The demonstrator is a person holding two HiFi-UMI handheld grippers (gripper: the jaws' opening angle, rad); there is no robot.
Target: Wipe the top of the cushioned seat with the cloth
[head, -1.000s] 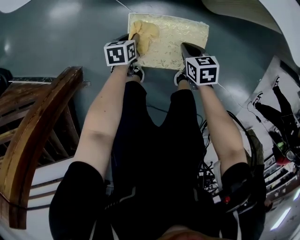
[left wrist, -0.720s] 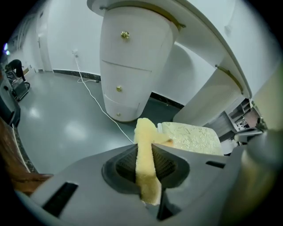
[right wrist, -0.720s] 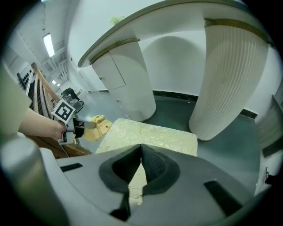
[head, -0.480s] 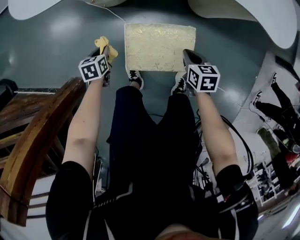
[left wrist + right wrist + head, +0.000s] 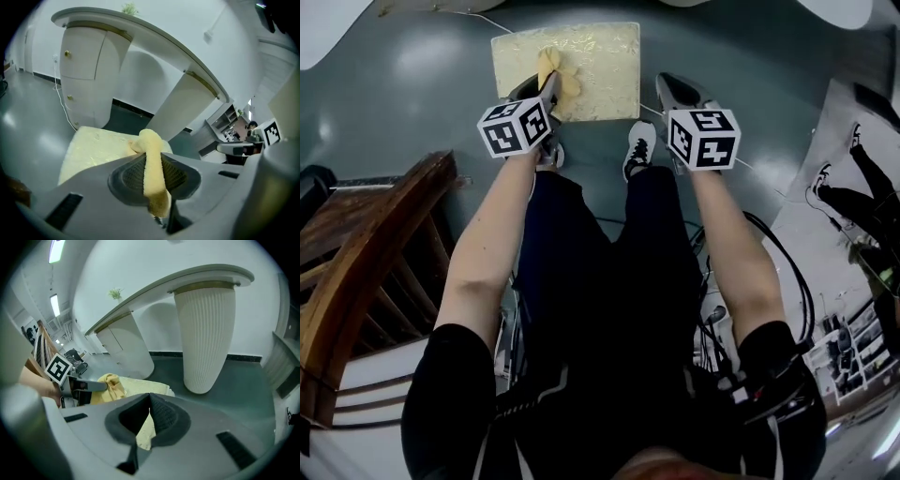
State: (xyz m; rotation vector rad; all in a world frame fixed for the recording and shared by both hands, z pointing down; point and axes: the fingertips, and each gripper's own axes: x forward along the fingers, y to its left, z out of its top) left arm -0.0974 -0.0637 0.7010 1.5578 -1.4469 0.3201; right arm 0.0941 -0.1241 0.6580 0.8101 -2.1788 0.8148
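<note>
Head view: the cushioned seat (image 5: 600, 66) lies flat on the grey floor (image 5: 412, 84), just ahead of the person's shoes (image 5: 639, 148). The yellow cloth (image 5: 561, 82) rests on the seat's near-left part, gripped by the left gripper (image 5: 549, 90), which reaches over the seat's near edge. The right gripper (image 5: 675, 89) hangs just beside the seat's right edge, over the floor and apart from the cloth. A wooden chair (image 5: 366, 253) stands well to the left of the seat.

Left gripper view: the jaws are clamped on a fold of the cloth (image 5: 152, 178), which runs up between the pads and bunches onto the seat (image 5: 91, 147) ahead of them. A curved white counter (image 5: 140, 33) stands beyond the seat.

Right gripper view: the jaws are drawn together with nothing between them (only a sliver of the seat (image 5: 145, 432) shows through the slit beneath). The cloth sits to their left, on the seat.

The wiping step looks to be in hand, with the cloth on the top. The next move calls for dragging the cloth across the bare far and right parts of the seat, pressing lightly so the fold does not slip free.

No brand or readable writing shows; the cubes carry only black-and-white square markers.
</note>
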